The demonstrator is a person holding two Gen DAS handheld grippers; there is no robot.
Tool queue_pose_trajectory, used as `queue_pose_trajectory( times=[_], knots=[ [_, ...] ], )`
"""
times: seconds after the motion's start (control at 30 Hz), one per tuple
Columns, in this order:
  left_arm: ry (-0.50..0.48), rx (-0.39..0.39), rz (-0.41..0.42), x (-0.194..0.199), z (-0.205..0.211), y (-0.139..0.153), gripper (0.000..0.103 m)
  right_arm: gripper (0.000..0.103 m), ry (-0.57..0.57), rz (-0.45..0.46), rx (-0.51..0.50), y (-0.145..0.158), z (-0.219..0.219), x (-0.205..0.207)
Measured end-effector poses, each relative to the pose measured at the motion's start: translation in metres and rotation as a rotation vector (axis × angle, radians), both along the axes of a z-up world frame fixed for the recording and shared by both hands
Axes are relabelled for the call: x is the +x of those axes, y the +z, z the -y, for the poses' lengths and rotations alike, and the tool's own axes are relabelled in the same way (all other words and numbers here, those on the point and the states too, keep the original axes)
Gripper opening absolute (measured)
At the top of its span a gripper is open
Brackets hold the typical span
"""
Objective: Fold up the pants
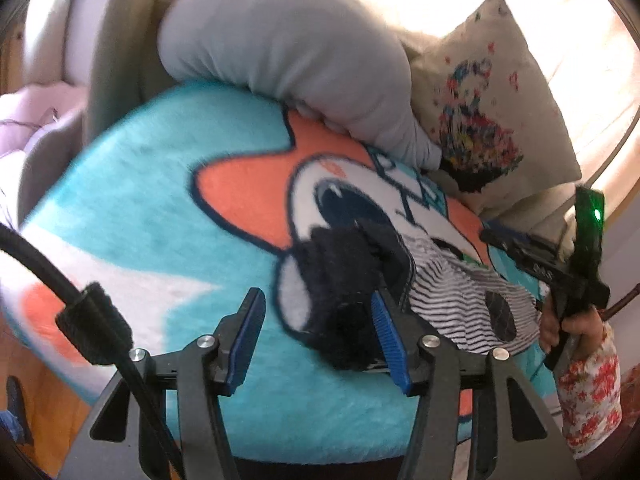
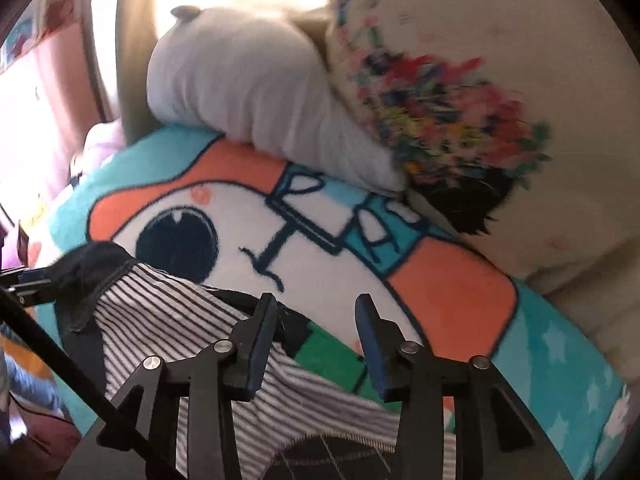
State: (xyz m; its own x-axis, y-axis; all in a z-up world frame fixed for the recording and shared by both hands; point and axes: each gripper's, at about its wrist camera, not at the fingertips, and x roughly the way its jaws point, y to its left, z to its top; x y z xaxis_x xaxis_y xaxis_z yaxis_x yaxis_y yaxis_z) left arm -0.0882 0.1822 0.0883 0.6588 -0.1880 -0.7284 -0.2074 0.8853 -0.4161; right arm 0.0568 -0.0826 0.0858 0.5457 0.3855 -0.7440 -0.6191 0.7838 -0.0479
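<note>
- the pants [image 1: 452, 292], small and striped black and white with a dark waistband and dark patches, lie on the bright cartoon blanket [image 1: 160, 200] that covers the bed.
- in the left wrist view they sit on the near right part of the blanket, with the dark bunched end toward the left.
- the left gripper [image 1: 316, 332] hangs over that dark end; its blue-padded fingers [image 1: 386, 332] are spread, and the right one is at the dark cloth, though i cannot tell whether it touches.
- the right gripper [image 2: 316, 340] is above the striped part of the pants; its fingers are spread apart with nothing pinched between them.
- a hand [image 1: 568, 324] in a flowered sleeve [image 1: 592, 396] holds the right gripper at the far right of the left wrist view.
- at the far end of the bed lean a grey cushion [image 1: 288, 52] and, to its right, a cream pillow [image 1: 492, 100] with a colourful print.
</note>
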Motion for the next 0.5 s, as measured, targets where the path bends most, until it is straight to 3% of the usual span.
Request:
queue_pose_trajectory(
  times=[0.13,0.23,0.33,0.4,0.47,0.5],
  knots=[
    [-0.013,0.009,0.065,0.001,0.006,0.024,0.056,0.043,-0.001,-0.027,0.106,0.005,0.016,-0.026],
    [-0.064,0.019,0.078,0.022,0.031,0.03,0.06,0.043,0.006,-0.069,0.182,0.0,0.018,-0.039],
    [-0.086,0.04,0.036,0.052,0.054,0.015,0.061,0.043,-0.011,-0.115,0.234,-0.018,0.015,-0.044],
    [-0.074,0.102,-0.024,0.066,0.063,-0.005,0.061,0.043,-0.038,-0.142,0.253,-0.031,0.02,-0.043],
    [-0.054,0.164,-0.069,0.07,0.067,-0.022,0.06,0.043,-0.091,-0.117,0.228,-0.041,0.034,-0.041],
    [-0.055,0.186,-0.051,0.068,0.068,-0.024,0.06,0.043,-0.14,-0.095,0.197,-0.046,0.046,-0.036]
  ],
)
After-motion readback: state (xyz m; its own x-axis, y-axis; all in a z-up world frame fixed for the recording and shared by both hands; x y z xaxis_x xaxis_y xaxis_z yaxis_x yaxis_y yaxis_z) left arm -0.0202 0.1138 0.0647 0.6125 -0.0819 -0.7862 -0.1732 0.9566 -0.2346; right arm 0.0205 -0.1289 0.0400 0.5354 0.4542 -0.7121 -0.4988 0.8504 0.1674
